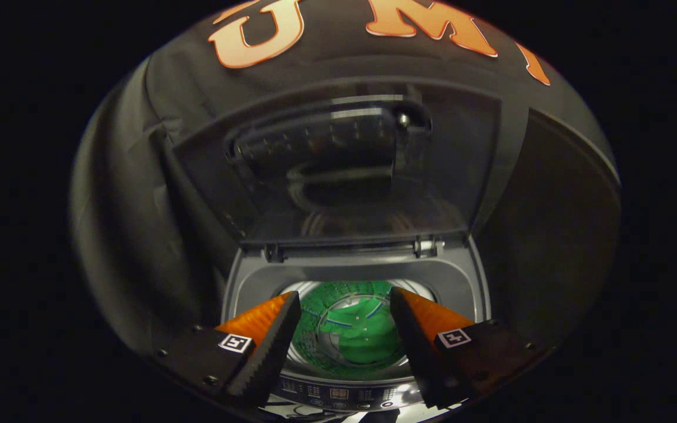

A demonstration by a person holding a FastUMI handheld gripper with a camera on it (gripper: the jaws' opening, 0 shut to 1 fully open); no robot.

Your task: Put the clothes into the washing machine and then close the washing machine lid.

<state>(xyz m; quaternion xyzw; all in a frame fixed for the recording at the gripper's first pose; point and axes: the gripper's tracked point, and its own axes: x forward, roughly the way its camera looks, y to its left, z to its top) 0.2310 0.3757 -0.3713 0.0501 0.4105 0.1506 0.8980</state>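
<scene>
Down in the drum (315, 305) of the top-loading washing machine (462, 276), beyond and between the fingers, a green garment (365, 335) lies crumpled on the drum floor, so the loading part of the task looks done and closing the lid seems to be the step in hand. The gripper (344, 332) hovers above the opening with its jaws spread wide and nothing held between them. The lid (338, 164) stands raised behind the tub, tilted back on its hinges (424, 247) towards the booth's dark wall. To close it well, I judge the fingers should rise to the lid's free upper edge, hook or press it from behind, and bring it forward and down in a steady arc rather than letting it drop. The lid is a smooth, dark, glassy panel that mirrors the drum, likely slippery to grip. The tub surround is matt grey plastic with rounded corners; the drum's wall is perforated metal tinted green by the cloth. The fingers are orange wedges faced with black ridged pads (268, 346), and a control panel (338, 395) sits beneath them.
</scene>
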